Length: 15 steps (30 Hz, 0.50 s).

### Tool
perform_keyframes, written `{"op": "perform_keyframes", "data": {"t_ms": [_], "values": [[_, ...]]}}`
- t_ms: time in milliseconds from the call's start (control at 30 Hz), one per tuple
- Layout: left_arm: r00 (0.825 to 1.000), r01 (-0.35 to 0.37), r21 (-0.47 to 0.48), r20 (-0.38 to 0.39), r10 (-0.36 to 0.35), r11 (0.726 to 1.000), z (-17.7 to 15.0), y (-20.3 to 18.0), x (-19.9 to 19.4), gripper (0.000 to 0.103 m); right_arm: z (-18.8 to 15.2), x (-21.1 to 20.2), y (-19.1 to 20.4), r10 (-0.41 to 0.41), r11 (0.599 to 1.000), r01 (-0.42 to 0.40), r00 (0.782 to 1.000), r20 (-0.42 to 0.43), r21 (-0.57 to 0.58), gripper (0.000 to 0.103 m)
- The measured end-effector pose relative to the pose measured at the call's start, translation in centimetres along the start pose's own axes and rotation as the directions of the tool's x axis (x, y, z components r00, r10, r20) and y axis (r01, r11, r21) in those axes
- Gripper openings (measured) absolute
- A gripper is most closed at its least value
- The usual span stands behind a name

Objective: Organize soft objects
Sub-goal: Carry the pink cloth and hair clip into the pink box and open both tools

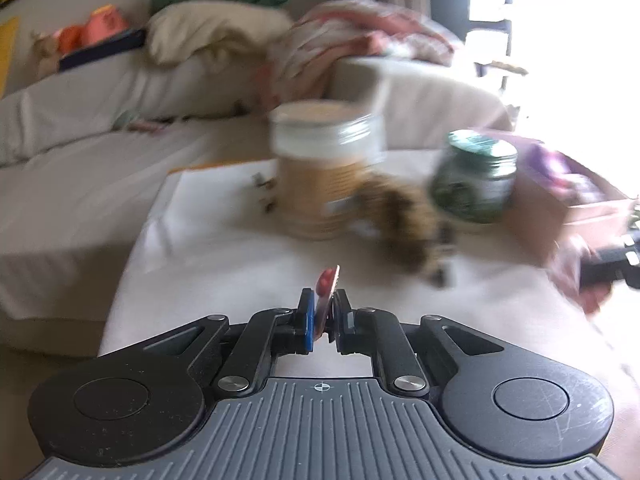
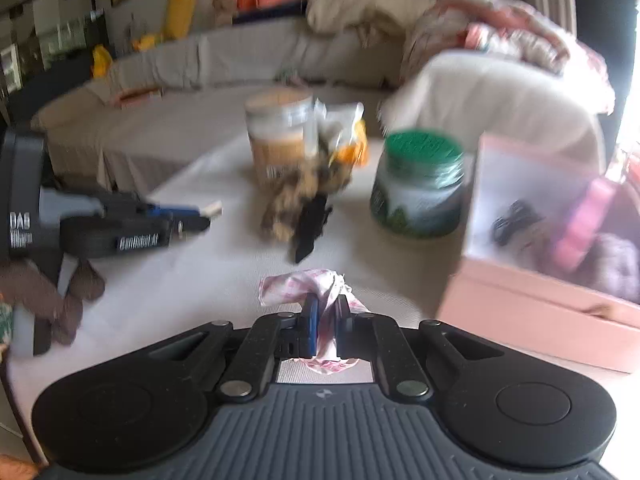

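In the left wrist view my left gripper (image 1: 323, 312) is shut on a thin flat piece with a red patch (image 1: 327, 280), held above the white-covered table (image 1: 200, 264). In the right wrist view my right gripper (image 2: 326, 314) is shut on a crumpled pink-and-white cloth (image 2: 288, 286). A yellow-and-black furry soft thing (image 2: 304, 192) lies mid-table, seen also in the left view as a furry soft thing (image 1: 404, 220). The left gripper (image 2: 196, 218) shows at the left of the right view. The right gripper (image 1: 612, 264) is at the left view's right edge. Both views are blurred.
A tan jar (image 2: 276, 140) and a green-lidded jar (image 2: 420, 184) stand behind the furry thing. An open pink box (image 2: 520, 292) with pink and dark soft items sits at the right. A sofa (image 2: 200, 60) with cushions and blankets runs along the back.
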<state>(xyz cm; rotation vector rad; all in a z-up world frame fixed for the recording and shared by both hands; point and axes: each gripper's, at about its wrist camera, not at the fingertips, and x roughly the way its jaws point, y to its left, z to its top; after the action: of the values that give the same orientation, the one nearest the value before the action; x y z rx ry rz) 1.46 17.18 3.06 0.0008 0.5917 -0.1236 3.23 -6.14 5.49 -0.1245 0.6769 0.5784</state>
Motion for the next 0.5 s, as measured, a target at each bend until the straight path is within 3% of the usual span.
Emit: {"op": "perform_keyframes", "data": {"t_ms": [133, 267, 367, 433, 500], "values": [[0.988, 0.142, 0.026, 0.054, -0.143, 0.990, 0.3, -3.7, -4.6, 0.012, -1.4, -5.7, -1.3, -0.025, 1.000, 0.024, 0.996, 0.080, 0.014, 0.008], [0.952, 0.269, 0.065, 0.132, -0.276, 0.961, 2.3, -8.0, -7.4, 0.012, -4.2, -10.7, -2.8, -0.091, 0.996, 0.088, 0.987, 0.133, 0.026, 0.008], [0.922, 0.335, 0.106, 0.169, -0.349, 0.936, 5.8, -11.5, -7.1, 0.012, -6.1, -13.3, -4.1, -0.161, 0.987, 0.156, 0.974, 0.161, 0.045, 0.008], [0.909, 0.341, 0.148, 0.201, -0.365, 0.928, 8.6, -14.0, -6.2, 0.013, -6.7, -14.3, -5.4, -0.181, 0.982, 0.168, 0.968, 0.173, 0.086, 0.008], [0.888, 0.398, 0.132, 0.193, -0.417, 0.908, 11.5, -15.7, -4.2, 0.013, -6.8, -14.8, -6.6, -0.201, 0.975, 0.179, 0.962, 0.184, 0.129, 0.008]]}}
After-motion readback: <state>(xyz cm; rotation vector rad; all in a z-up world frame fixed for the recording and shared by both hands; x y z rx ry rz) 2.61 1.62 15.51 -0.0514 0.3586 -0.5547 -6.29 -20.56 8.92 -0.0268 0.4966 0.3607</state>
